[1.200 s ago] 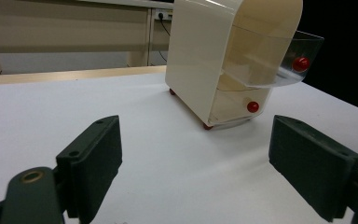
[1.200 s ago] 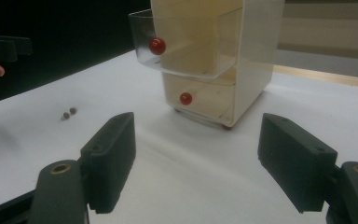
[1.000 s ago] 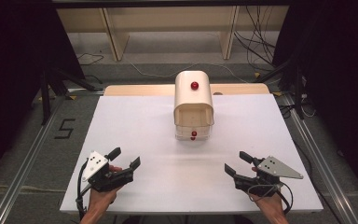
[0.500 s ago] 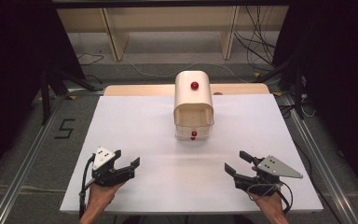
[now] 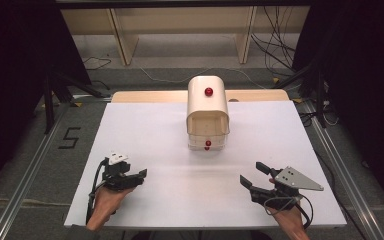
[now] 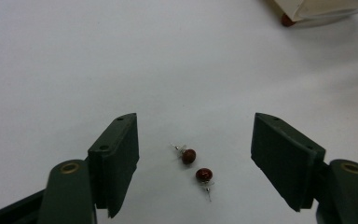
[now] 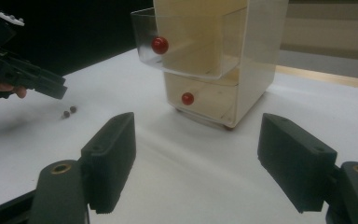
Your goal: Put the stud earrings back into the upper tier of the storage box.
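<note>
Earrings lie low in frame between the left gripper's closing, empty jaws: center on one stud before pinching; right gripper stands open.

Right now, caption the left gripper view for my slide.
Left gripper jaws, just closing, straddle two red stud earrings on the white table.

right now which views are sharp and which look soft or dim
Left gripper view: the two earrings sharp, drawer box corner soft. Right gripper view: drawer box clear, dark backdrop, earrings mere specks. High view: white table evenly lit, surroundings dark.
</note>
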Motion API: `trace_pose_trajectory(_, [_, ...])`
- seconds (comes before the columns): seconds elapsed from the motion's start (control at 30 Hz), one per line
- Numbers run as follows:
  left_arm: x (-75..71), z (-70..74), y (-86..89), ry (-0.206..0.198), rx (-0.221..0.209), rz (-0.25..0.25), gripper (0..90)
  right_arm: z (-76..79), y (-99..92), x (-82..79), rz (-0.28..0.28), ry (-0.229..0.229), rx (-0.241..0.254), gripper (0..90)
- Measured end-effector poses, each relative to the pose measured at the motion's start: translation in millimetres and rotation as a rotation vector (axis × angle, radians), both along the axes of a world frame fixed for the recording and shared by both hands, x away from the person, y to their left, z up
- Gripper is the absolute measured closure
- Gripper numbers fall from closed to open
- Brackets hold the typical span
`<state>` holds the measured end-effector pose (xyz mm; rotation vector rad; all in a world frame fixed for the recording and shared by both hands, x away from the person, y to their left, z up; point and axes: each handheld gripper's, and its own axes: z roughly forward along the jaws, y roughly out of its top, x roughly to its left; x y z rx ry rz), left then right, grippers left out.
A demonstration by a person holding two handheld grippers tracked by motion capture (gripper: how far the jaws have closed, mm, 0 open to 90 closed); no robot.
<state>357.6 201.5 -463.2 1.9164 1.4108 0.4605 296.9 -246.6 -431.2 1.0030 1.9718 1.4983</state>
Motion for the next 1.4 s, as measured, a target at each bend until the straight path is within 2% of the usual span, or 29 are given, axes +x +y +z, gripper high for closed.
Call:
trace_pose_trajectory(0.27, [10.7, -6.6, -4.6, 0.072, 0.037, -0.014, 39.0, -0.1, 0.2, -0.1, 0.002, 0.001, 0.001, 28.7])
trace_pose_trajectory(0.33, [13.9, -9.2, -6.4, 0.09, 0.057, -0.024, 43.3, -0.2, 0.6, -0.1, 0.004, 0.002, 0.0, 28.8])
trace_pose_trajectory(0.5, [18.1, -12.7, -7.1, 0.121, 0.05, -0.021, 47.5, -0.1, 0.8, -0.3, 0.006, 0.003, 0.001, 28.9])
trace_pose_trajectory(0.7, [23.5, -17.5, -7.8, 0.151, 0.064, -0.028, 54.3, -0.5, 0.9, -0.1, 0.01, 0.004, 0.003, 29.0])
trace_pose_trajectory(0.83, [24.3, -17.7, -9.5, 0.147, 0.073, -0.03, 59.6, -0.4, 1.3, -0.3, 0.012, 0.005, 0.004, 29.1])
trace_pose_trajectory(1.07, [22.3, -18.0, -14.7, 0.122, 0.144, -0.048, 68.8, -0.2, 1.2, -0.5, 0.01, 0.004, 0.003, 29.3])
trace_pose_trajectory(1.17, [21.5, -17.9, -16.5, 0.117, 0.152, -0.056, 71.5, -0.3, 1.4, -0.5, 0.01, 0.005, 0.002, 29.3])
trace_pose_trajectory(1.2, [21.0, -17.5, -17.7, 0.119, 0.157, -0.065, 75.0, -0.2, 1.4, -0.6, 0.01, 0.004, 0.002, 29.4])
trace_pose_trajectory(1.4, [20.7, -17.2, -19.4, 0.112, 0.176, -0.089, 78.6, 0.0, 1.1, -0.8, 0.007, 0.004, 0.003, 29.7])
